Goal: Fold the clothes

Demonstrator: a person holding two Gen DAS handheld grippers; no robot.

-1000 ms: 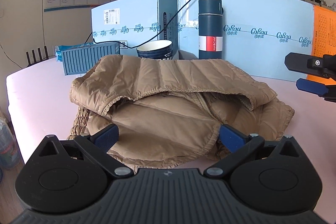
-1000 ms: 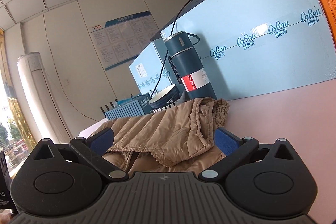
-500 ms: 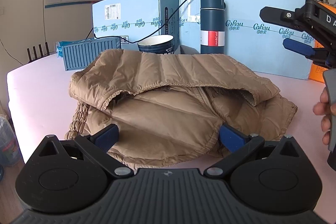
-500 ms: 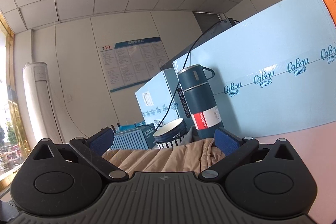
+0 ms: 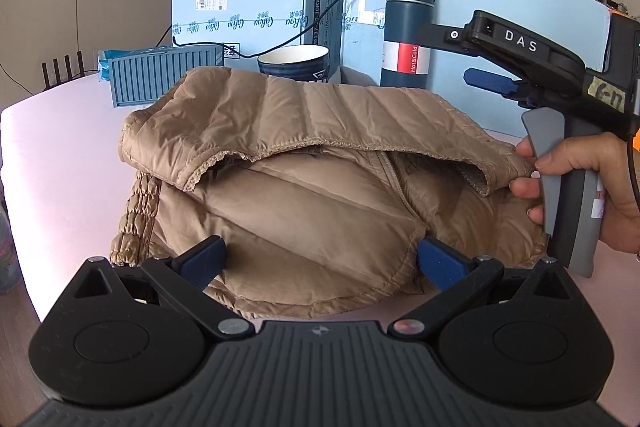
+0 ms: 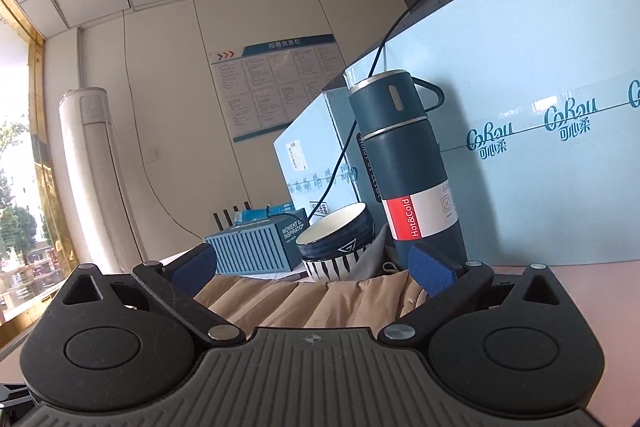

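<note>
The left gripper (image 5: pixel 322 261) sits low with jaws spread wide and empty, while the right gripper (image 5: pixel 454 57), gripped by a hand (image 5: pixel 588 183), is raised, jaws likewise apart.

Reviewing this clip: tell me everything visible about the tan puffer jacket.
The tan puffer jacket is quilted, thin and shiny like nylon, with a central zipper and a ruched elastic cuff at its left edge. It lies folded on the pink table, upper layer doubled over the lower, its frilled hem facing the camera. The open left claw straddles its near edge; neither claw grips it.
</note>
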